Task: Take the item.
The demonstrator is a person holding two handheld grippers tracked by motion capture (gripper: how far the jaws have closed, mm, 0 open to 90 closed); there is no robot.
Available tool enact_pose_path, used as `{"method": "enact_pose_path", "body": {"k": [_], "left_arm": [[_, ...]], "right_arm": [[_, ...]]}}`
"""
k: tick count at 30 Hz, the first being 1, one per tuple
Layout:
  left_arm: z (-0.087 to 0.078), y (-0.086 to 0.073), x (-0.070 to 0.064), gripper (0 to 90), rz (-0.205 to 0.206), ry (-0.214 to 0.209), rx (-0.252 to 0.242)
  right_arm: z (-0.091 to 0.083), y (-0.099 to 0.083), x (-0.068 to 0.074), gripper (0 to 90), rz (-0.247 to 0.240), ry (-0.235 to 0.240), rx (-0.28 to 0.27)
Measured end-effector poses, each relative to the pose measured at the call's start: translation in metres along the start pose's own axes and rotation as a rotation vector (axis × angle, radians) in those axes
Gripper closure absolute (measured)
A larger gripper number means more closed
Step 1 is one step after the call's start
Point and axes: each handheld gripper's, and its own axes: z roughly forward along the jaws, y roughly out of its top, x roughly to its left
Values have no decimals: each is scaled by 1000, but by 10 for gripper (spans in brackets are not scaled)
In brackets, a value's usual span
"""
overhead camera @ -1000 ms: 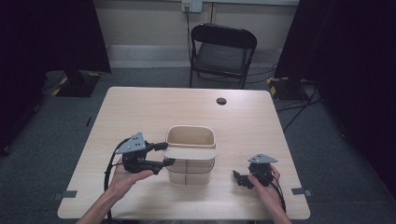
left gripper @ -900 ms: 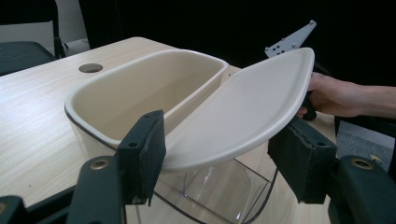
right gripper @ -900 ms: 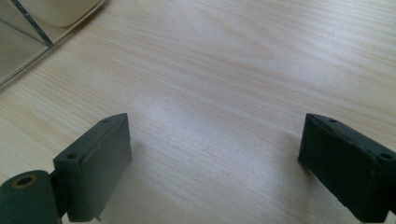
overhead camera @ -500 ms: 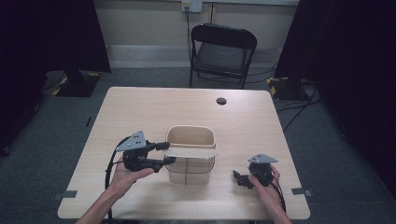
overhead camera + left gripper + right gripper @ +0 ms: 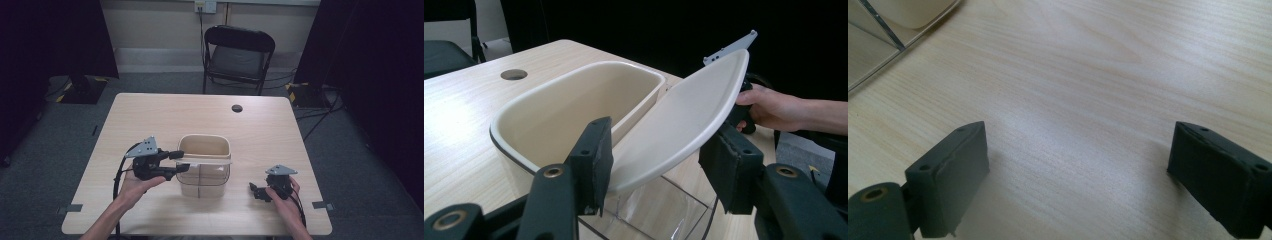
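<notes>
A cream plastic bin [image 5: 204, 165] with a clear lower body is seen near the middle of the pale wood table [image 5: 150, 115]. Its smooth, curved lid [image 5: 679, 122] is tilted between the parted jaws of the left gripper [image 5: 181, 161], just left of it. The right gripper [image 5: 254, 190] is rested released, well apart.
</notes>
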Motion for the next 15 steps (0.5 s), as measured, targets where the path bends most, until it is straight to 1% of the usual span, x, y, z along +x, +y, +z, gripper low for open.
{"method": "enact_pose_path", "body": {"k": [7,9,10,13,14,15], "left_arm": [[0,0,3,485,-7,-2,5],[1,1,3,488,-1,-5,4],[0,2,4,498,10,-2,15],[2,4,4,513,5,-4,10],[2,5,4,513,-3,-5,7],[1,5,6,520,1,-4,10]], "right_arm": [[0,0,0,86,0,0,0],[0,0,0,86,0,0,0],[0,0,0,86,0,0,0],[0,0,0,86,0,0,0],[0,0,0,86,0,0,0],[0,0,0,86,0,0,0]]}}
